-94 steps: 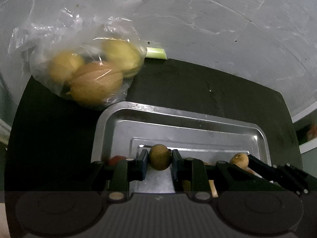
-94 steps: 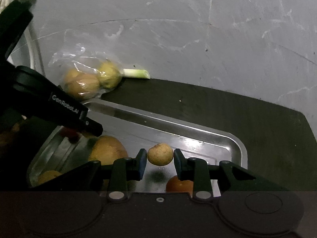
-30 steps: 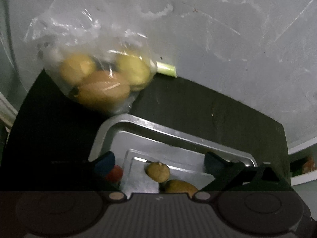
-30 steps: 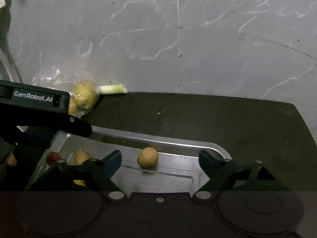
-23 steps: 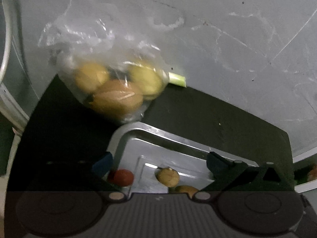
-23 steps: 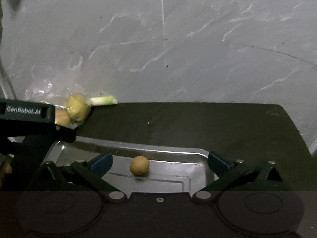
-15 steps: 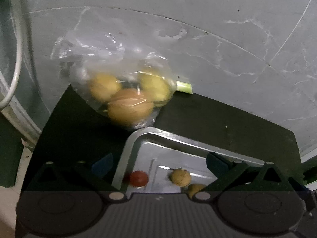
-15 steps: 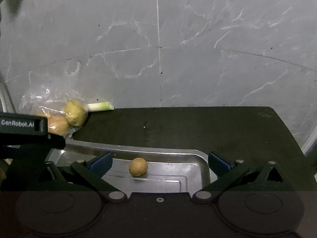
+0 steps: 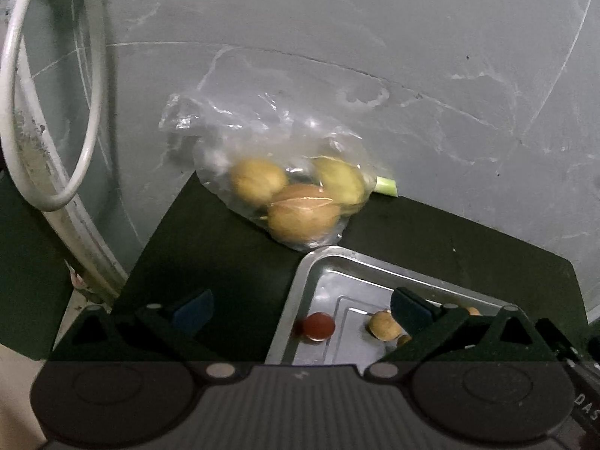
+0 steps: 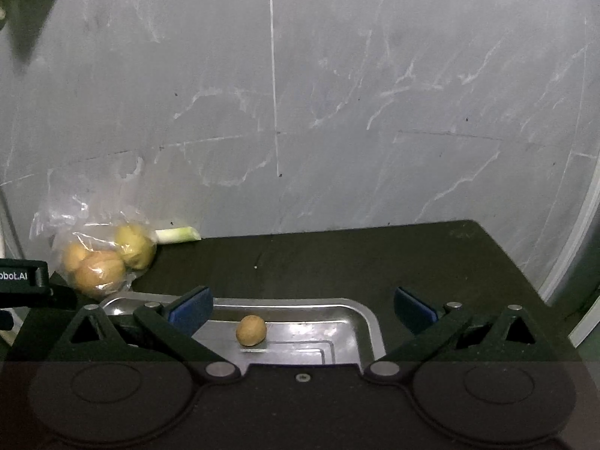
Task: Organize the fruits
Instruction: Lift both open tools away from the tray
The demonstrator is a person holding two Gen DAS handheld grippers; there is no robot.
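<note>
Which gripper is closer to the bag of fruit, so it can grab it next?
Probably the left gripper. It is open, and the bag sits just ahead of it. For the right gripper, also open, the bag lies far to the left.

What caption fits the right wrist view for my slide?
Open right gripper above a metal tray holding one small brown fruit; bagged fruit beside the tray.
</note>
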